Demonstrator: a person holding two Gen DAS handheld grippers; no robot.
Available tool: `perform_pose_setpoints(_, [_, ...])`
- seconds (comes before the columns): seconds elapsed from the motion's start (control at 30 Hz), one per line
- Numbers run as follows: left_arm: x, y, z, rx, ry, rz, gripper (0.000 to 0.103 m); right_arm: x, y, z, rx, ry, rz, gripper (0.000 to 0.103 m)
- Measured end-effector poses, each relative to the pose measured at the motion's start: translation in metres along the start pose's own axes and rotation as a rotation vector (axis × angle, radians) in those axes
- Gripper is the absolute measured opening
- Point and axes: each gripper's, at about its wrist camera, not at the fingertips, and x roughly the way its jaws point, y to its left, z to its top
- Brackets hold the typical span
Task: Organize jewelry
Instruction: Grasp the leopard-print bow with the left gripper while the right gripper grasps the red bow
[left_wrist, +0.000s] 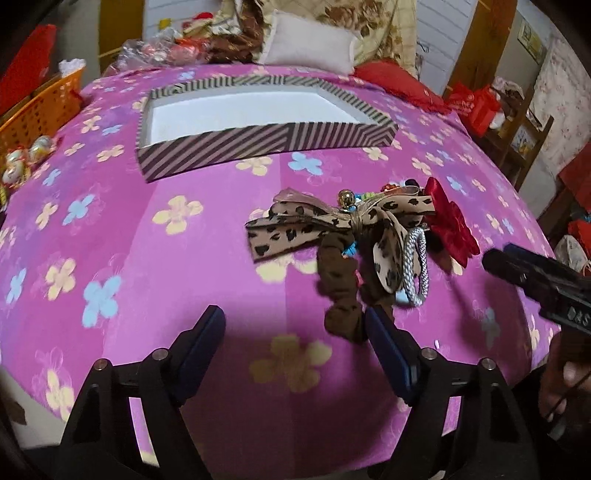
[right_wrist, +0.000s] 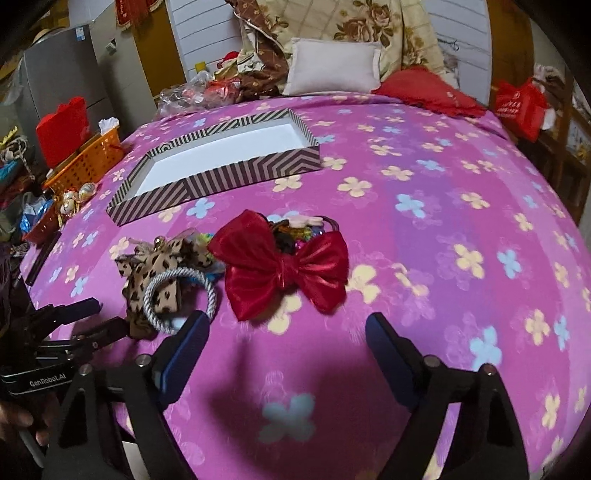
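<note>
A pile of hair accessories lies on the pink flowered bedspread: a leopard-print bow (left_wrist: 332, 221) (right_wrist: 159, 266), a brown scrunchie (left_wrist: 338, 288), a silver-grey cord hair tie (left_wrist: 415, 266) (right_wrist: 181, 295) and a red satin bow (left_wrist: 448, 225) (right_wrist: 284, 266). A striped box (left_wrist: 258, 142) (right_wrist: 221, 177) with a white inside sits beyond them, with nothing in it. My left gripper (left_wrist: 295, 332) is open, its right finger touching the scrunchie's near end. My right gripper (right_wrist: 288, 339) is open, just short of the red bow. Each gripper shows in the other's view, the right (left_wrist: 535, 280) and the left (right_wrist: 85, 317).
An orange basket (left_wrist: 40, 107) (right_wrist: 88, 158) and small figurines (left_wrist: 26, 158) stand at the bed's left edge. A white pillow (left_wrist: 310, 40) (right_wrist: 332, 66), a red cushion (left_wrist: 399, 85) (right_wrist: 428, 88) and clutter lie at the head. Red bags (right_wrist: 521, 103) are at the right.
</note>
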Motion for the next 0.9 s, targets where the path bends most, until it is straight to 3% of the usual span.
perform_pose_setpoints(0.2, [0.011, 0.006, 0.029, 0.014, 0.008, 0.006, 0.084, 0.02, -0.001, 0.017, -0.017, -0.027, 0.074, 0.071])
perform_pose_setpoints(0.33, [0.01, 0.009, 0.025, 0.019, -0.03, 0.008, 0.083, 0.033, 0.005, 0.027, -0.053, -0.035, 0.071, 0.06])
perform_pose_setpoints(0.43, [0.007, 0.013, 0.025, 0.012, -0.05, 0.005, 0.076, 0.045, 0.01, 0.03, -0.085, -0.021, 0.067, 0.059])
perform_pose_setpoints(0.5, [0.007, 0.018, 0.028, -0.002, -0.059, 0.008, 0.076, 0.06, 0.009, 0.027, -0.089, 0.037, 0.012, 0.06])
perform_pose_setpoints(0.63, [0.008, 0.035, 0.032, -0.058, -0.054, -0.004, 0.076, 0.059, 0.008, 0.024, -0.082, 0.032, 0.012, 0.057])
perform_pose_setpoints(0.7, [0.007, 0.039, 0.032, -0.068, -0.059, -0.005, 0.076, 0.054, 0.012, 0.022, -0.106, 0.021, 0.016, 0.046])
perform_pose_setpoints(0.77, [0.003, 0.04, 0.034, -0.068, -0.069, -0.023, 0.076, 0.045, 0.014, 0.02, -0.123, 0.005, 0.002, 0.041])
perform_pose_setpoints(0.8, [0.001, 0.039, 0.036, -0.063, -0.079, -0.052, 0.076, 0.041, 0.014, 0.02, -0.122, -0.004, -0.003, 0.014])
perform_pose_setpoints(0.83, [-0.001, 0.036, 0.041, -0.044, -0.088, -0.073, 0.076, 0.037, 0.013, 0.019, -0.116, -0.007, -0.002, 0.008])
perform_pose_setpoints(0.9, [0.0, 0.027, 0.054, 0.027, -0.083, -0.091, 0.076, 0.03, 0.006, 0.019, -0.075, -0.023, 0.013, 0.008])
